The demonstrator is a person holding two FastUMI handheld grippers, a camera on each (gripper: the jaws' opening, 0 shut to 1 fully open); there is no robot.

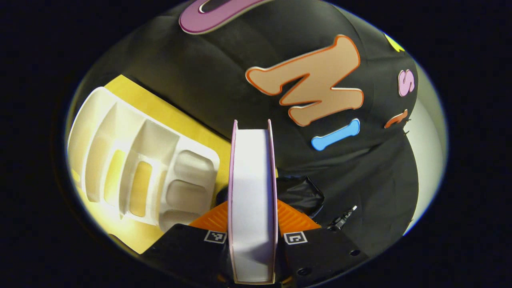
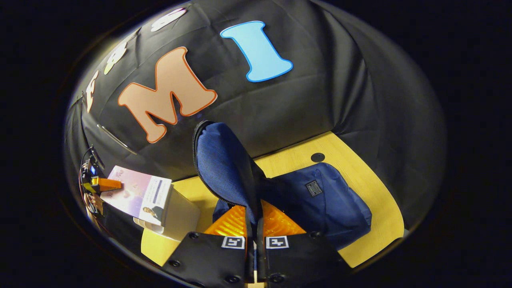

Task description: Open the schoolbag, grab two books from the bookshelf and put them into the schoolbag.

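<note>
My left gripper (image 1: 253, 210) is shut on a book (image 1: 253, 180) with pink covers and white pages. The book stands upright, page edge toward the camera, between the orange fingers (image 1: 212, 220). The white slotted bookshelf (image 1: 132, 160) lies to its left. In the right gripper view, my right gripper (image 2: 254, 222) is shut on the zip-edged flap (image 2: 224, 164) of the blue schoolbag (image 2: 328, 200) and holds it raised. The bag lies on the yellow table. The left gripper (image 2: 105, 184) carries the book (image 2: 136, 194) above the bookshelf (image 2: 182, 216) at far left.
The yellow wooden table (image 2: 372, 208) has a round dark hole (image 2: 318, 157) behind the bag. Black cloth walls close off the back and sides. A dark crumpled shape (image 1: 300, 194) and a cable end (image 1: 344, 216) sit to the right of the held book.
</note>
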